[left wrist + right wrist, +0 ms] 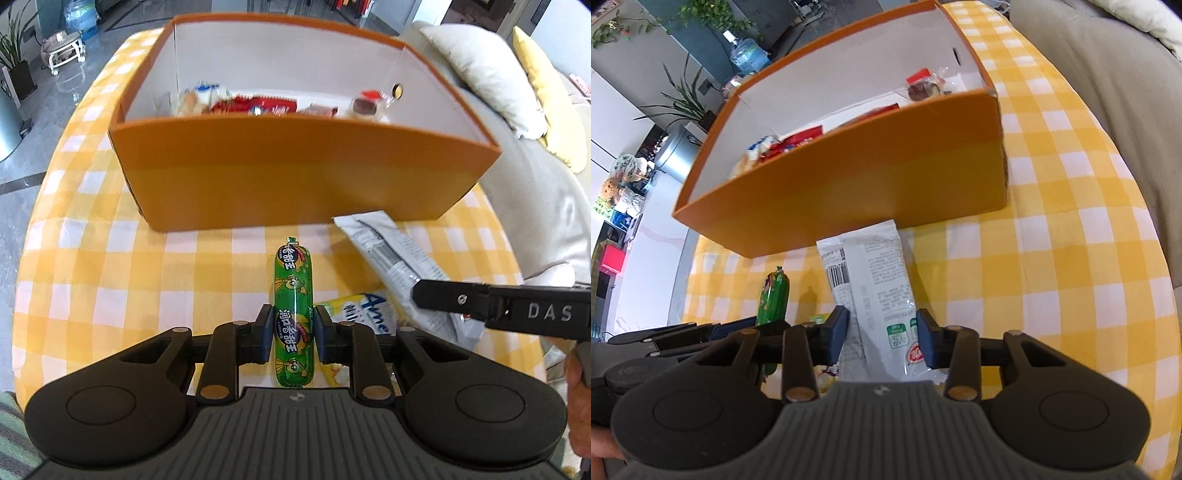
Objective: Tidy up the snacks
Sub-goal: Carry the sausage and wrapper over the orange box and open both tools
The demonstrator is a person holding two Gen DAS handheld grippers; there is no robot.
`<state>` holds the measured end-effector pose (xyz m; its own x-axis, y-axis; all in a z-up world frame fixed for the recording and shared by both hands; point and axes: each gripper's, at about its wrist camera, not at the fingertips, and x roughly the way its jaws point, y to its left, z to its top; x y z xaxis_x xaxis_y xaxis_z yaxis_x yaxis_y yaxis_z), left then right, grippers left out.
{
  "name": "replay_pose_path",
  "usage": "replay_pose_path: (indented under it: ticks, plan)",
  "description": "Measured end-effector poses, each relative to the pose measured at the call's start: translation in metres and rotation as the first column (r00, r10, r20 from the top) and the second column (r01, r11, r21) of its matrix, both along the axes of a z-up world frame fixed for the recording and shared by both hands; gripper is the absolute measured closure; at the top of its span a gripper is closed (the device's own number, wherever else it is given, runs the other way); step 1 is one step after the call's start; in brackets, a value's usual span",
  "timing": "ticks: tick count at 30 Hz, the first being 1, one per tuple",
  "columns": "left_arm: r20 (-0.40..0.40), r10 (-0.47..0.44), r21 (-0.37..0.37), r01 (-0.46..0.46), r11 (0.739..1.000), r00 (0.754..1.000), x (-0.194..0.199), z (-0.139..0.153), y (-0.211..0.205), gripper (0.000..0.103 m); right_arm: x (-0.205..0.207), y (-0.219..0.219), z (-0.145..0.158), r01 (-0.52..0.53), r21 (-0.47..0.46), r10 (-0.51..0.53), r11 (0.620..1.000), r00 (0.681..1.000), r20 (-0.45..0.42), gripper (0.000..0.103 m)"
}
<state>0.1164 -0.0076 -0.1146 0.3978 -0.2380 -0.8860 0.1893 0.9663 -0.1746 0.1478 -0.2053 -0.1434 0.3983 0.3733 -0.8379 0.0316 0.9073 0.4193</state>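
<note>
The table (92, 236) wears a yellow-and-white checked cloth, and an open orange box (295, 173) with white inner walls stands toward its far edge.

At the left, the left gripper (293, 330) is clamped on a green sausage stick (293, 314): both pads press its sides near the lower half. The stick is a plump tube in glossy green wrap, with dark oval labels bearing white characters and a cartoon fish printed along it. It points away from the camera toward the box's near wall, its far tip short of that wall; in the right wrist view it appears lifted, with a shadow on the cloth beside it.

Just right of it, near the table's front edge, a yellow-and-white packet (360, 310) with blue lettering lies flat on the cloth, partly under the grippers.

Further right, the right gripper (882, 341) straddles a white-grey snack pouch (871, 288). The pouch is long and flat, printed with small grey text, a barcode, green symbols and a red logo; its far end touches or nearly touches the box's near wall. The pads sit against its two long edges, so the gripper is closed on it.

Counted on the cloth: one sausage stick, one yellow packet, one pouch. One box, holding several wrapped snacks (258, 103), mostly red and white; their exact number cannot be told.
</note>
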Motion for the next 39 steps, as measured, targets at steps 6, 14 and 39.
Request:
replay_pose_path:
  ticks: [6,14,39]
  plan:
    - [0.054,-0.002,-0.025,0.003,1.0,0.999,-0.007,0.023,-0.003,0.079,-0.01,0.003,0.018,-0.018,0.005,0.018,1.0,0.999,0.034,0.065]
    - [0.109,0.015,-0.036,-0.011,0.999,0.994,-0.018,0.051,-0.006,0.079,-0.03,0.007,0.047,-0.059,-0.01,0.06,0.998,0.992,0.112,0.065]
    - [0.272,0.006,-0.054,0.009,0.998,0.962,0.024,0.112,-0.016,0.079,-0.001,-0.011,0.129,0.027,0.041,-0.039,0.999,0.94,0.338,0.065]
